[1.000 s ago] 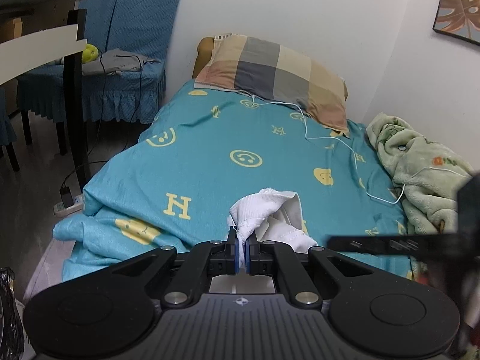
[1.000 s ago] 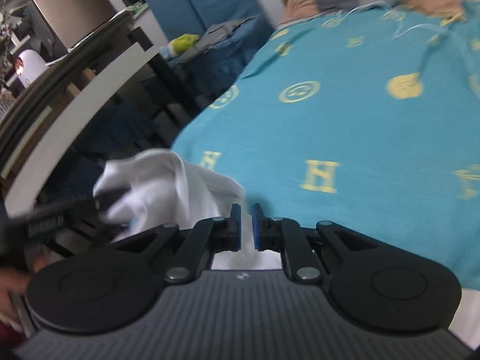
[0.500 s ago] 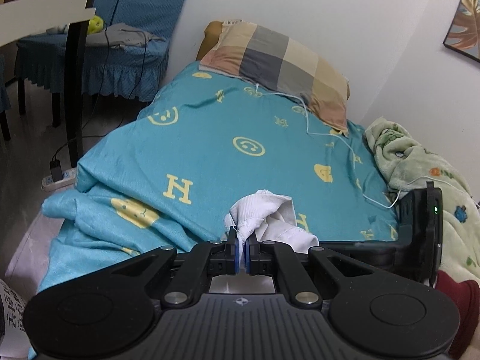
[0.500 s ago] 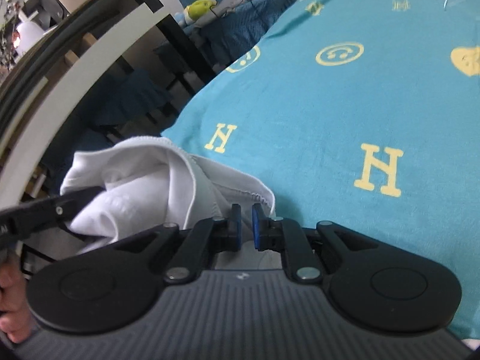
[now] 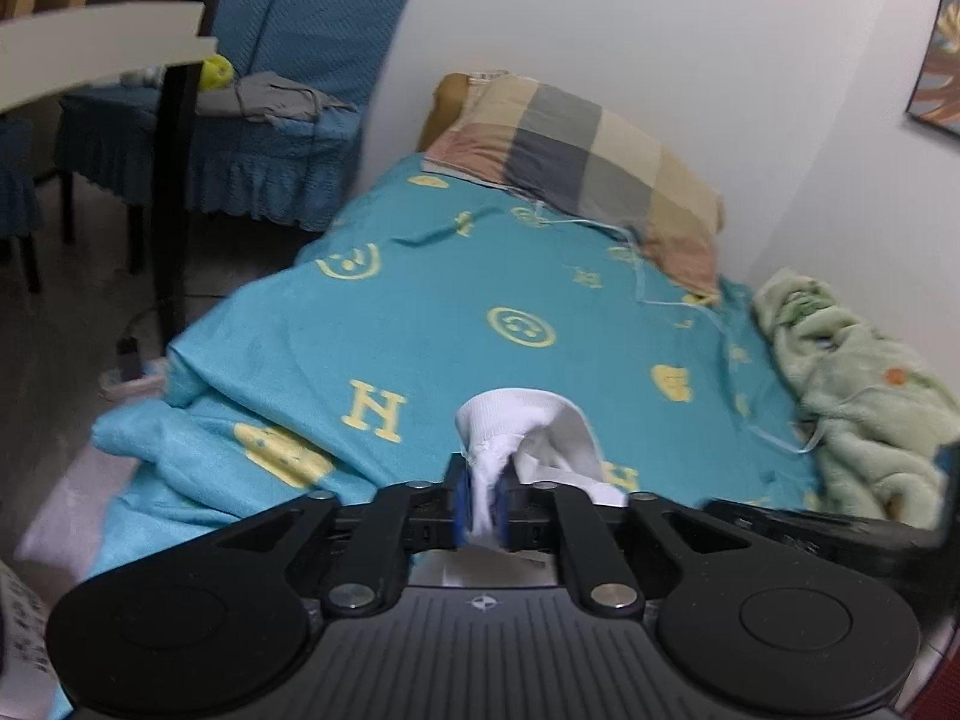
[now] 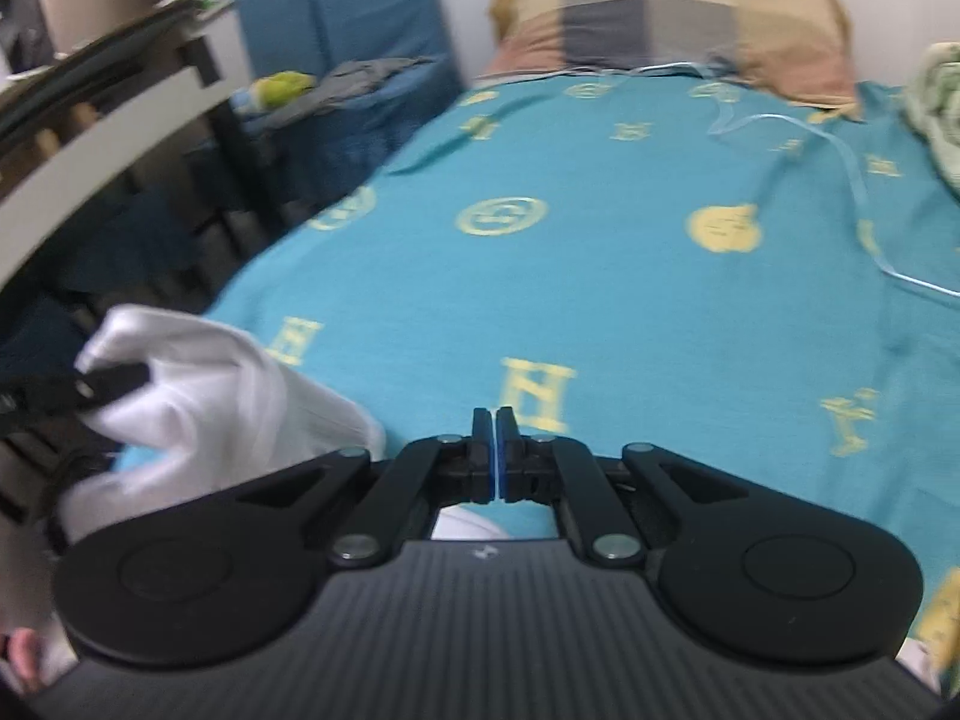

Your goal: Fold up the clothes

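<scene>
While left gripper (image 5: 482, 507) pinches the bunched white knit garment (image 5: 528, 438), right gripper (image 6: 496, 456) sits closed, seemingly empty. Risk: with only 1 hold, cloth stays bunched or slips.

Garment (image 5: 528, 426) was white; bedspread (image 5: 456, 300) teal with yellow H and smiley motifs; pillow (image 5: 588, 150) checked tan, grey, pink; blanket (image 5: 858, 372) pale green (chair covers (image 5: 288, 138) blue).

Left gripper (image 5: 483, 507): jaws clamped on a bunch of white garment (image 5: 528, 438), cloth pinched between the blue pads. Right gripper (image 6: 496, 459): jaws pressed together, pads touching, nothing visible between them. Left gripper tip also shows at left edge of right wrist view, gripping the cloth.
</scene>
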`<state>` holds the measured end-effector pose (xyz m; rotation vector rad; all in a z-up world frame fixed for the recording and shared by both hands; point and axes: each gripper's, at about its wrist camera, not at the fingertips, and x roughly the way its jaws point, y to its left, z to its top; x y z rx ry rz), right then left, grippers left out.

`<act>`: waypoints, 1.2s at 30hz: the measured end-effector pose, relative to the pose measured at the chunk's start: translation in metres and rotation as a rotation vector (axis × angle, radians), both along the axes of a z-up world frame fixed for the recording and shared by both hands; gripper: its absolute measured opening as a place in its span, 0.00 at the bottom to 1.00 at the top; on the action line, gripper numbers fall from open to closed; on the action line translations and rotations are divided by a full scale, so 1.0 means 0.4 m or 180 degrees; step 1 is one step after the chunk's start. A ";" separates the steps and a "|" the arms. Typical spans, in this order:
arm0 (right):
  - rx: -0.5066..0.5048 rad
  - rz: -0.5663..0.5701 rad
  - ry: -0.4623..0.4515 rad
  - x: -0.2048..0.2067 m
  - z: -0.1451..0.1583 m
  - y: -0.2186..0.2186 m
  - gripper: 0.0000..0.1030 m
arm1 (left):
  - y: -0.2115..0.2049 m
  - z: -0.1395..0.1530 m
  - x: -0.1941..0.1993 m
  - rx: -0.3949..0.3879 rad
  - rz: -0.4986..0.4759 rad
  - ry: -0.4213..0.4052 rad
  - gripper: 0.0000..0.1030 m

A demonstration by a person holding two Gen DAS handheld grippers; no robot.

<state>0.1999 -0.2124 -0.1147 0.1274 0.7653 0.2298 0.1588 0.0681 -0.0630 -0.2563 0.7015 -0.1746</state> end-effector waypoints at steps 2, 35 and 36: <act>-0.0152 -0.0151 -0.0037 -0.017 -0.019 -0.015 0.05 | -0.011 0.010 -0.007 0.0149 0.0097 -0.0002 0.49; -0.0296 -0.0518 -0.0012 -0.090 -0.136 -0.044 0.05 | -0.287 -0.235 0.062 0.0973 -0.0128 0.0167 1.00; -0.0325 -0.0510 -0.0019 -0.090 -0.137 -0.041 0.05 | -0.287 -0.236 0.062 0.0974 -0.0131 0.0170 1.00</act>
